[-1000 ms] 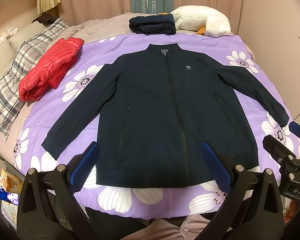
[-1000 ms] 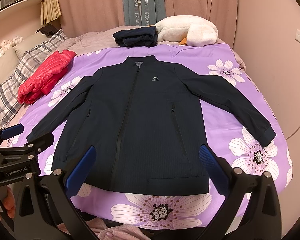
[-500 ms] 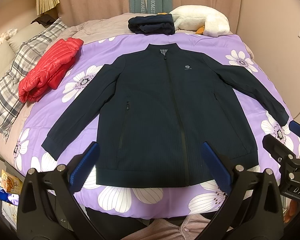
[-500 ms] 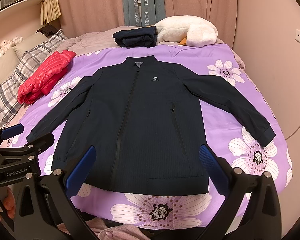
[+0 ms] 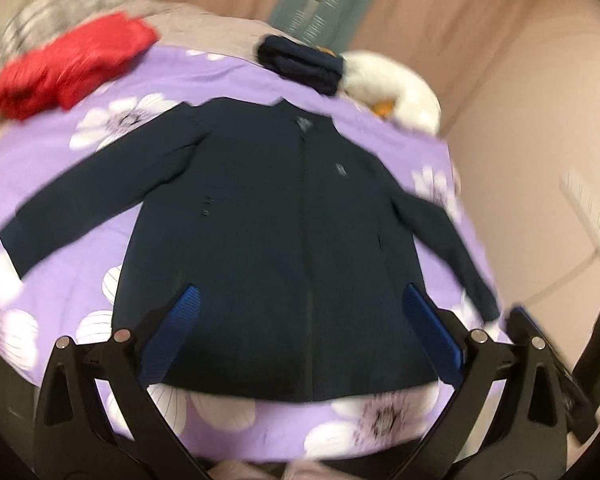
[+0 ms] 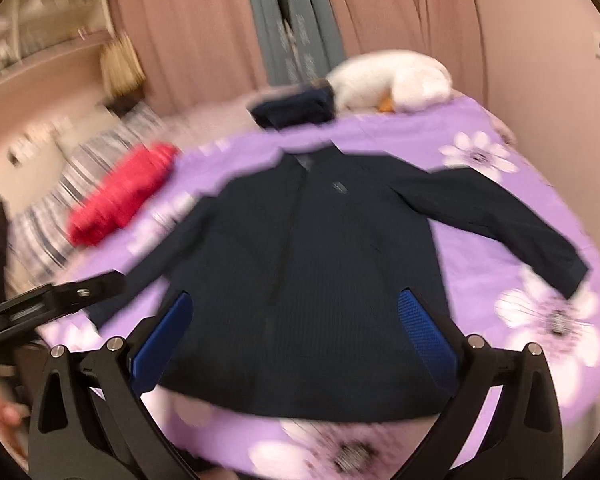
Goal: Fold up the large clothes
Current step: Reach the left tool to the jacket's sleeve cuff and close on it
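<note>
In the left wrist view, which is blurred, the left claw [image 5: 300, 336] is seen spread wide, with nothing held between its blue pads [image 5: 171, 336]. Ahead of the claw and partly between its fingers, the navy jacket [image 5: 284, 248] is laid flat on the purple flowered bedspread [image 5: 80, 208], front side up and both sleeves stretched out. The hem of the jacket is found just in front of the claw, near the close edge of the bed, where only a narrow strip of bedspread is left free. To the left of the claw, beyond the sleeve, more open bedspread is seen. Far ahead and to the left a red puffer jacket [image 5: 68, 68] is lying, well apart from the navy jacket. Far ahead, beyond the collar, a folded dark garment [image 5: 300, 64] is placed, with a white plush toy [image 5: 396, 92] just beside it. At the right edge of this view a part of the right claw [image 5: 540, 344] is visible.

In the right wrist view, also blurred, the right claw [image 6: 296, 340] is likewise spread, and nothing is pinched by it. The navy jacket [image 6: 324, 272] lies ahead of it, and the hem is reached by the fingertips in the picture; whether it is touched cannot be told. To the right of the claw the sleeve ends close to the bed's side edge, with the wall behind. To the left the left claw [image 6: 52, 300] is seen over the other sleeve. The red puffer jacket [image 6: 120, 196] is ahead to the left, and the folded dark garment [image 6: 292, 108] and the white plush toy [image 6: 388, 80] are far ahead.
</note>
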{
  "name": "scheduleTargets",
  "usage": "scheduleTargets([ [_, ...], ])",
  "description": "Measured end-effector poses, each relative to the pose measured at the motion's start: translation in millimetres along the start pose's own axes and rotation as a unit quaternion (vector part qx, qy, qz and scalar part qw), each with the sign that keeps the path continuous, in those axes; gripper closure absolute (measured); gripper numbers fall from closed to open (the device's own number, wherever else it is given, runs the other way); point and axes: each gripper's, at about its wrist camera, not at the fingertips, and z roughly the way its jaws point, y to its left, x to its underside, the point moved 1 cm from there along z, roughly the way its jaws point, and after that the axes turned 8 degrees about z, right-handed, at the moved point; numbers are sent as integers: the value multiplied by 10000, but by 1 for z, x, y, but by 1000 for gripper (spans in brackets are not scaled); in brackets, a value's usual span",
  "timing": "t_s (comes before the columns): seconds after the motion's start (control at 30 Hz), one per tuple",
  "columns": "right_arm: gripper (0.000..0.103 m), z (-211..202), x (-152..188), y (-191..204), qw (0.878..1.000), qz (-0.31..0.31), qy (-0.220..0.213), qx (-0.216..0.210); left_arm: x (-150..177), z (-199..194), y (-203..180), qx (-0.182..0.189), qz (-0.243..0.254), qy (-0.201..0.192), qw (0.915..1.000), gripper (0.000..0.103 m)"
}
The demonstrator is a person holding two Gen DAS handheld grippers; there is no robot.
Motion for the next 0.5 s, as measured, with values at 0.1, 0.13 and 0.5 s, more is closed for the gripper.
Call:
scheduleTargets([
  [0.1,1,10,7,3,9982,-361,-147,-457,7,21,57,-158,-643,88,9978,2],
  [0.13,1,15,9,3,9977,-402,-83,-535,11,27,71,-173,-816,173,9964,2],
  [0.5,1,60,10,27,9892,-285,724,-1242,73,38,267,-416,-3712,-878,9234,2],
])
